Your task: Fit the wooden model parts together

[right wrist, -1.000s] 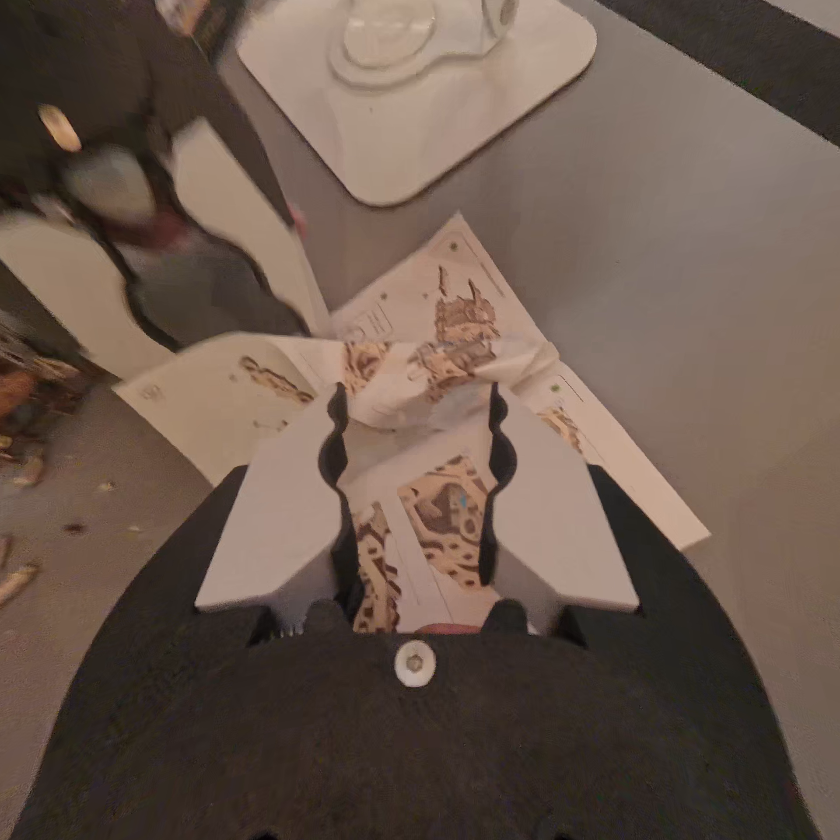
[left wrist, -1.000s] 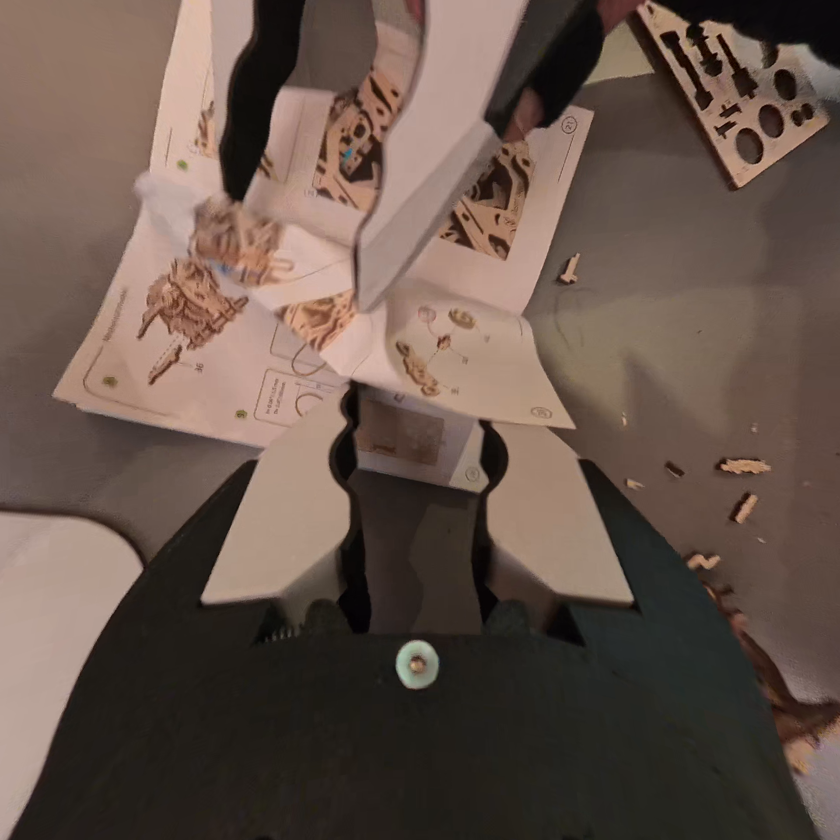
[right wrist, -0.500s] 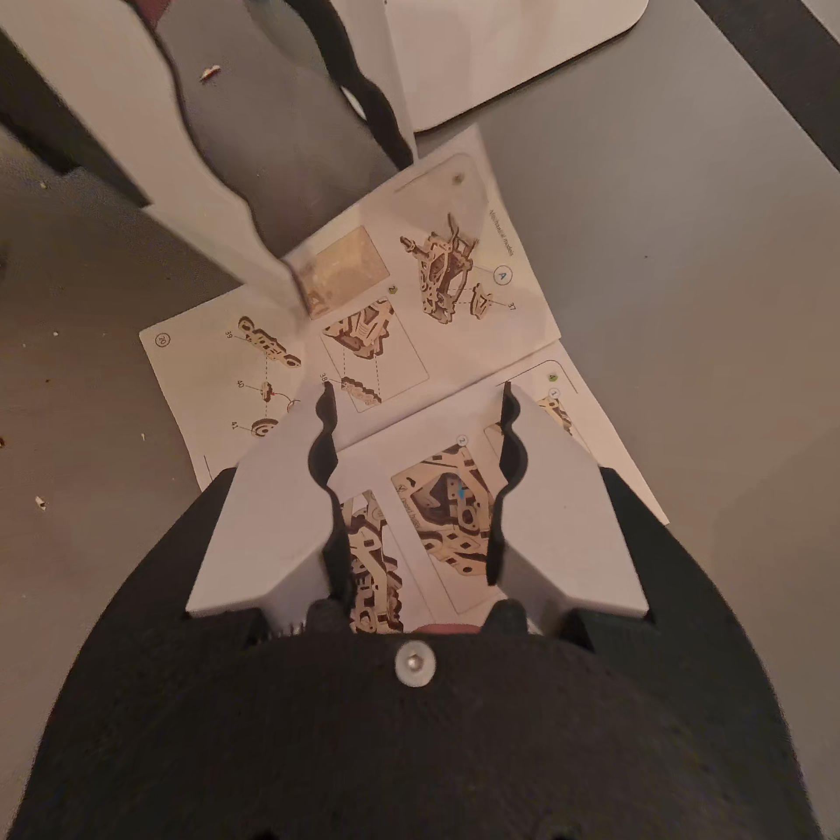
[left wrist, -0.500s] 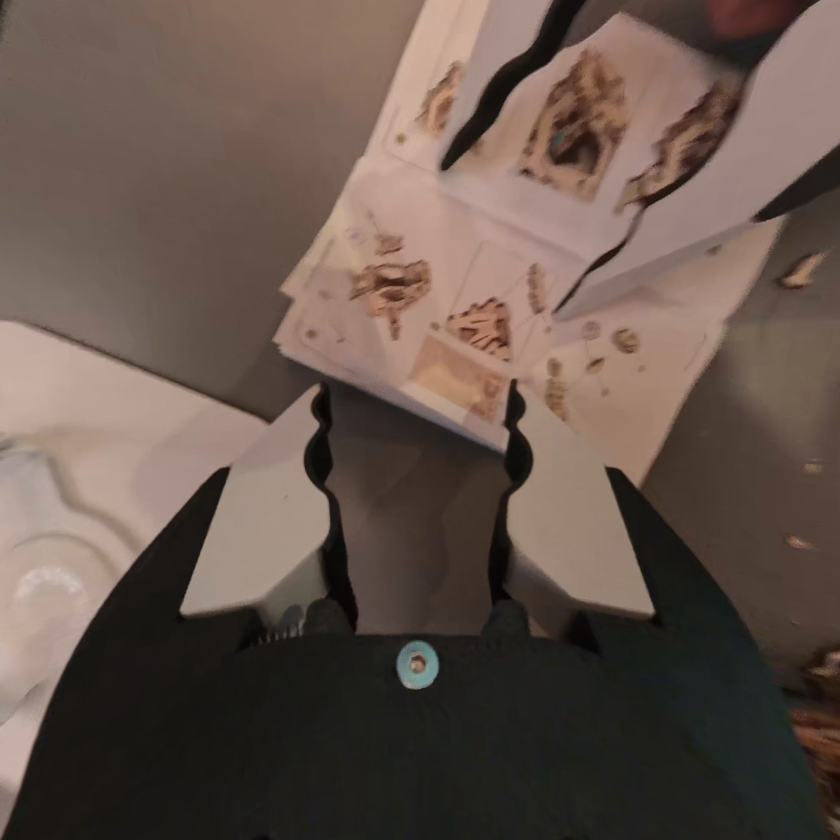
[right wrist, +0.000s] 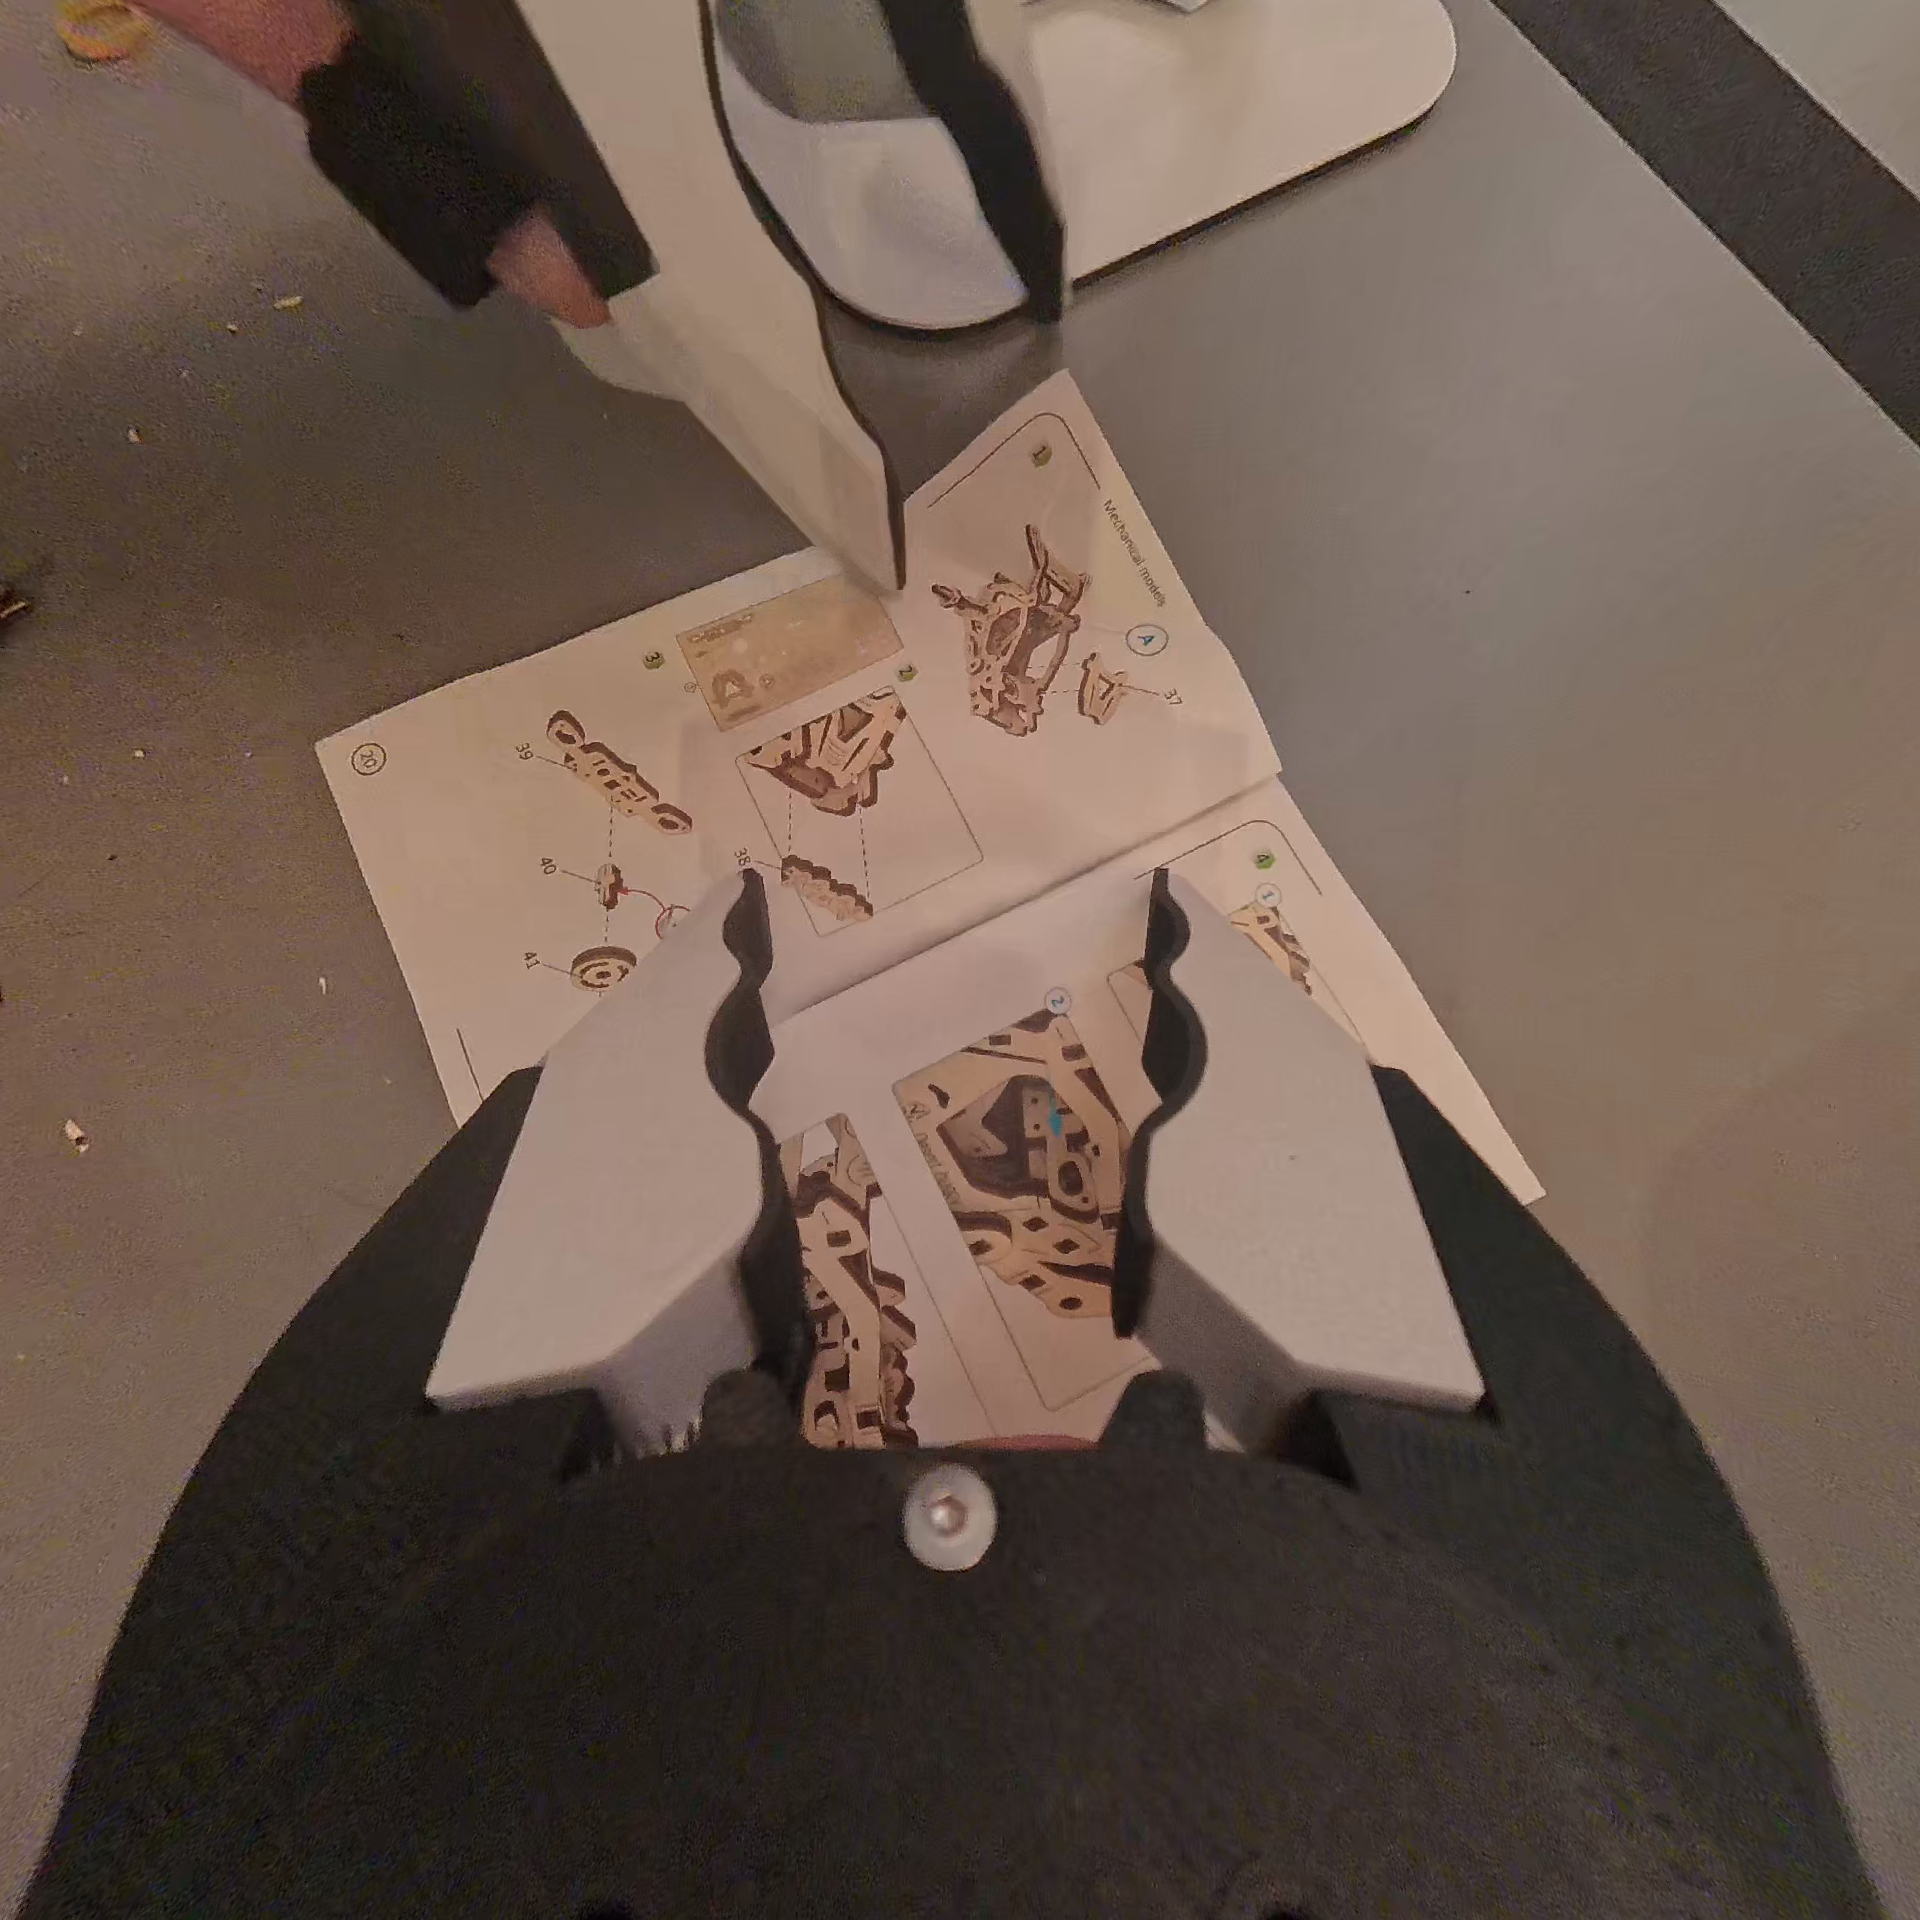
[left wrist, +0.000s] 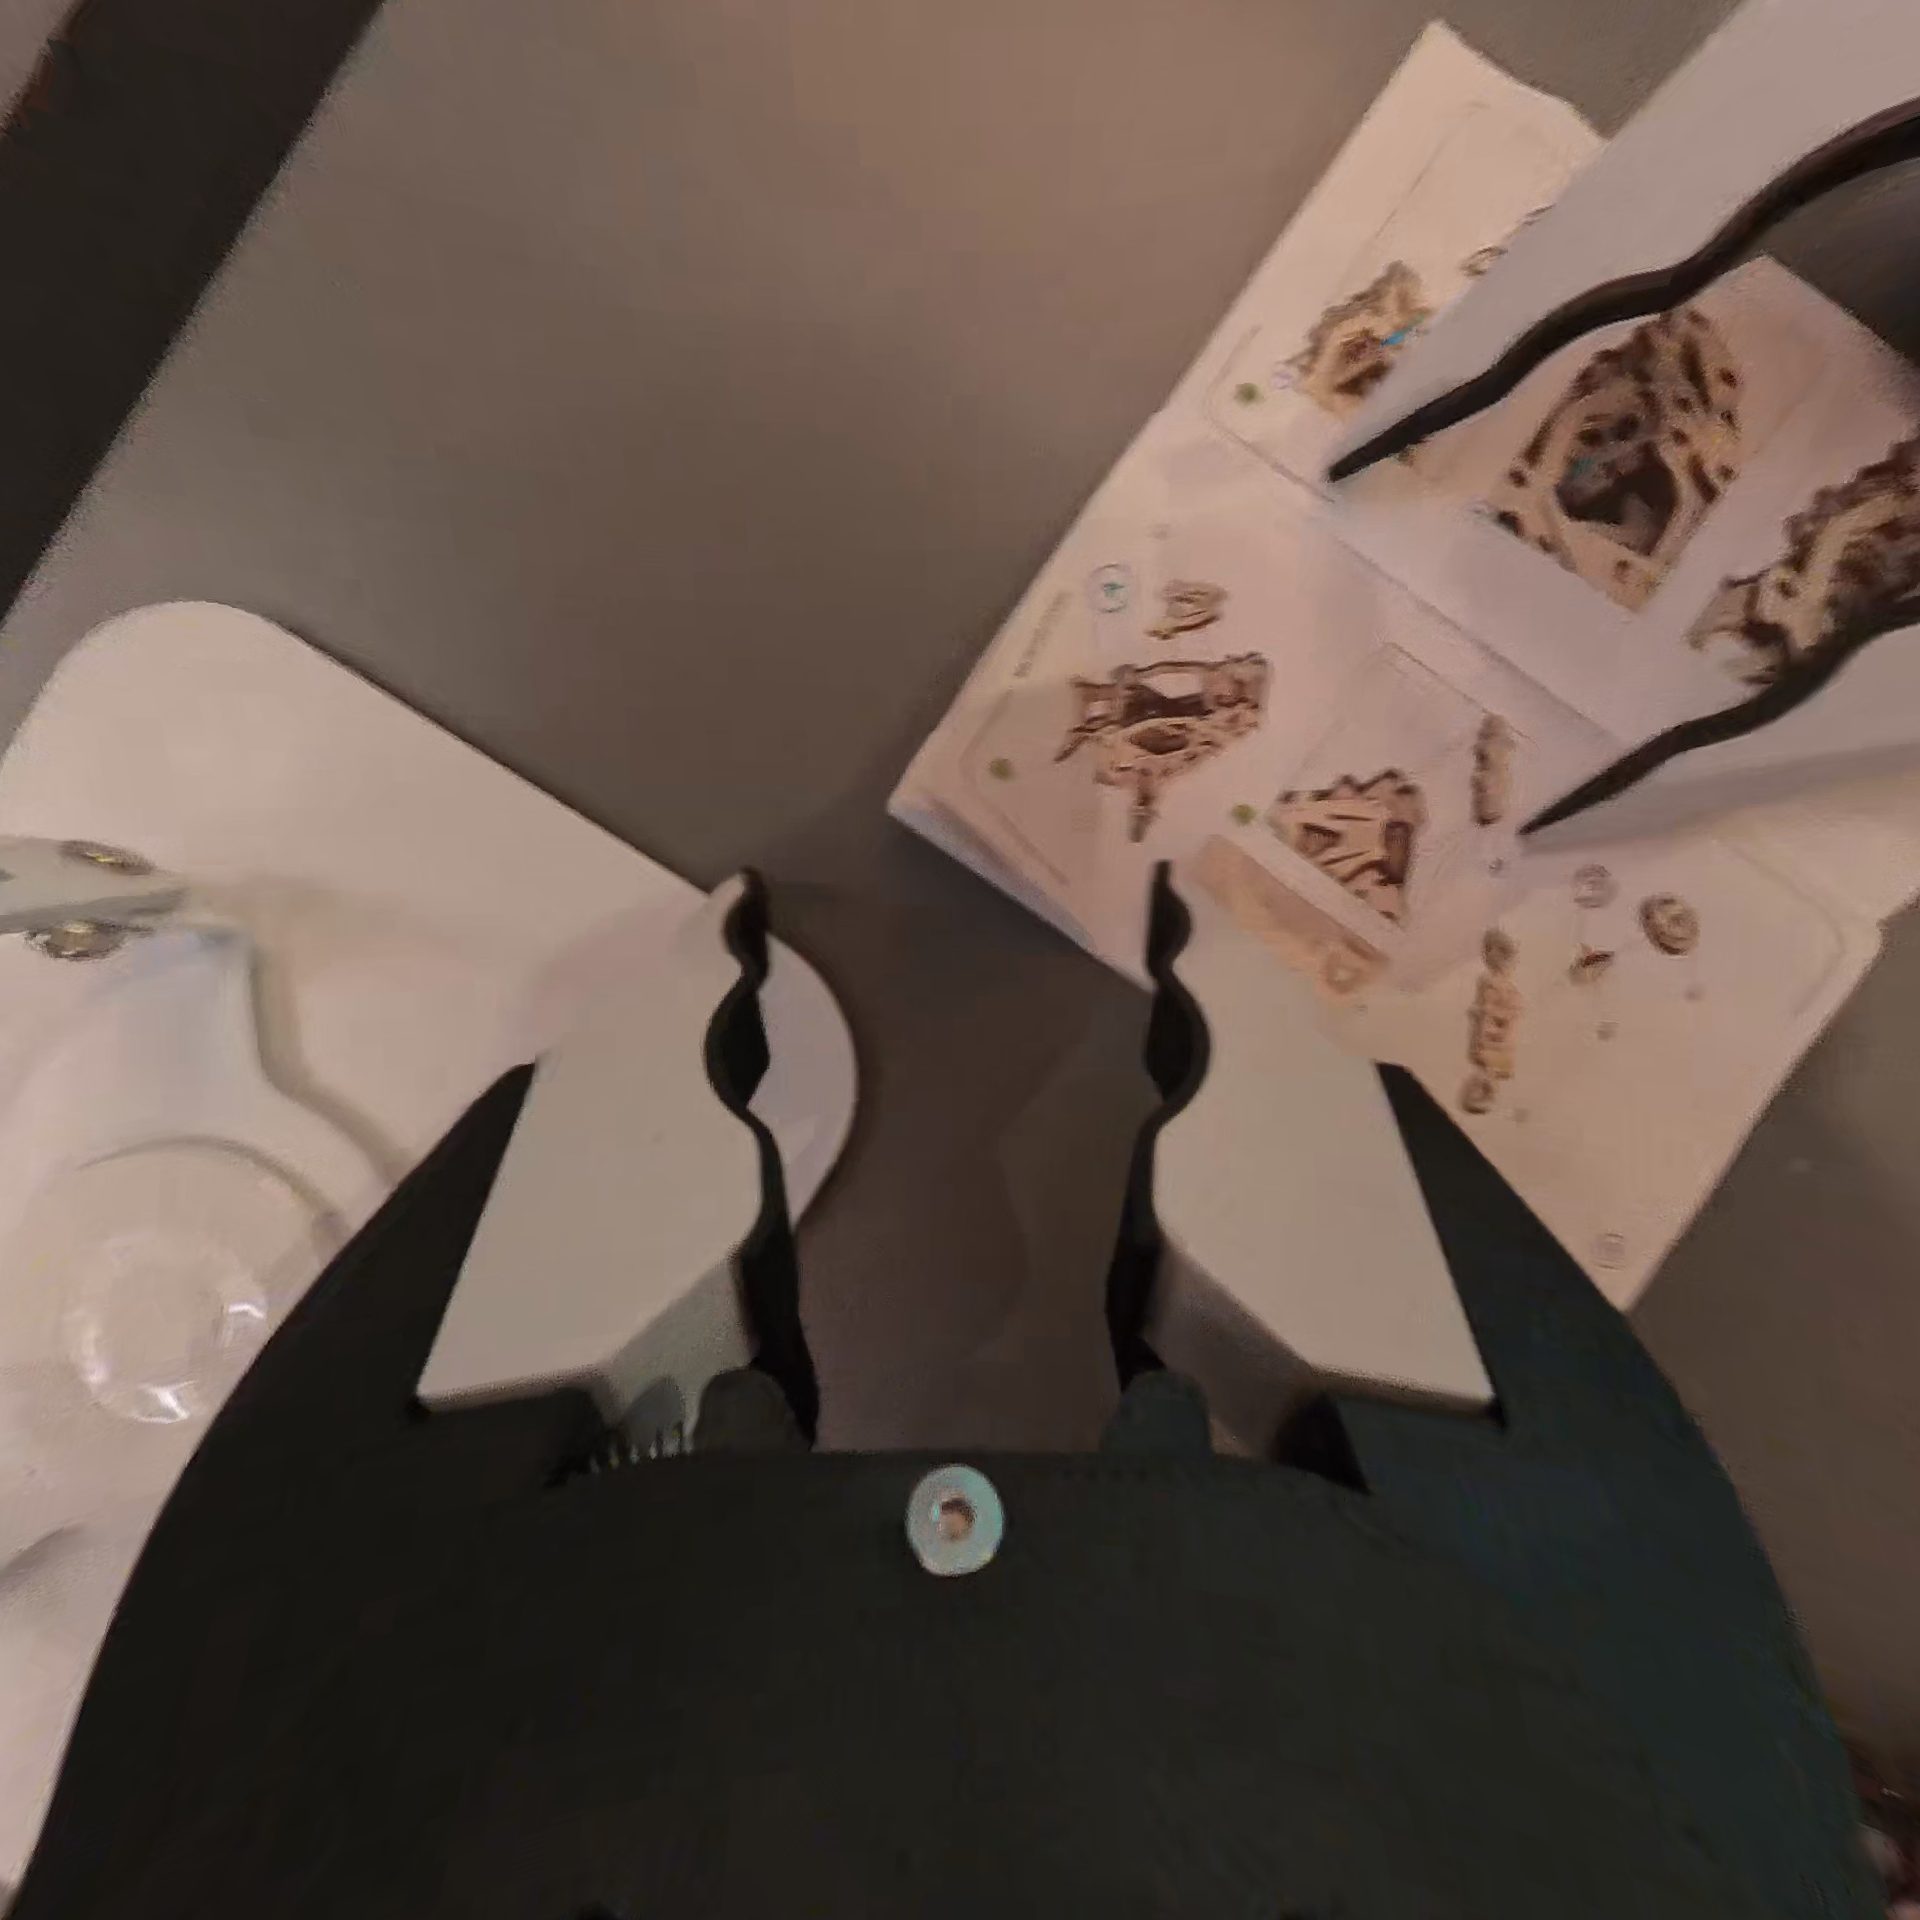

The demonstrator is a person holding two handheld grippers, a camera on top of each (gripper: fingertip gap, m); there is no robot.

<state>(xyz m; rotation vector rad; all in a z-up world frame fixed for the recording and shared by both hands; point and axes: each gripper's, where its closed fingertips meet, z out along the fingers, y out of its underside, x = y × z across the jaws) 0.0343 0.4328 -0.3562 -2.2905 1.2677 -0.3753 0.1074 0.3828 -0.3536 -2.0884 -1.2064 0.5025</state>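
No wooden model part shows in either view. An open instruction booklet (right wrist: 1039, 727) with printed assembly drawings lies flat on the grey table (right wrist: 1558, 623). My right gripper (right wrist: 954, 883) is open and empty, hovering over the booklet's near page. It also shows in the left wrist view (left wrist: 1434, 649), above the booklet (left wrist: 1247, 779). My left gripper (left wrist: 954, 894) is open and empty over bare table between the booklet and a white tray. From the right wrist view it (right wrist: 971, 447) hangs at the booklet's far edge, one tip close to the page.
A white rounded tray (left wrist: 312, 779) with a clear glass piece (left wrist: 135, 1299) lies left of my left gripper and appears at the back in the right wrist view (right wrist: 1299, 135). Small wood scraps (right wrist: 78, 1138) dot the table on the left. A gloved hand (right wrist: 468, 177) holds the left gripper.
The booklet's lifted, crumpled pages now lie flat and open. My left gripper has swung left toward the white tray and opened wider. My right gripper stays over the booklet.
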